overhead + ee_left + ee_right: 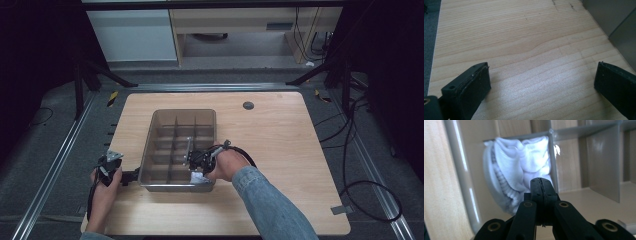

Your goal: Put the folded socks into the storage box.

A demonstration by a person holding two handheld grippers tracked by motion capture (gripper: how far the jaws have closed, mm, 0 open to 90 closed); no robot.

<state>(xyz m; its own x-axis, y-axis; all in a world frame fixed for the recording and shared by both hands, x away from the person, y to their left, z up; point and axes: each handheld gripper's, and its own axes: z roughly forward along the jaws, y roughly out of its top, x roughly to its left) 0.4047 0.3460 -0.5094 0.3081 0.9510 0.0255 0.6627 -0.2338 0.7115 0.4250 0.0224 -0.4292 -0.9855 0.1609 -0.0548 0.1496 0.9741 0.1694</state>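
A grey plastic bin (149, 146) split into several compartments stands on the wooden table (280, 140). A crumpled white ribbed cloth (514, 172) fills its near right compartment, seen from above as a pale patch (201, 178). My right gripper (541, 181) reaches into the bin (461, 170) with its jaws pressed together, tips just in front of the cloth; nothing shows between them. From above, the right gripper (194, 164) sits over that corner. My left gripper (541, 77) is open wide over bare wood, just left of the bin's near left corner (133, 176).
The bin's grey outer wall (616, 22) rises to the right of the left gripper. Thin dividers (604, 165) separate the other compartments, where bare bottom shows. A round grommet (248, 105) sits in the table's far side. Cables (350, 150) lie on the floor to the right.
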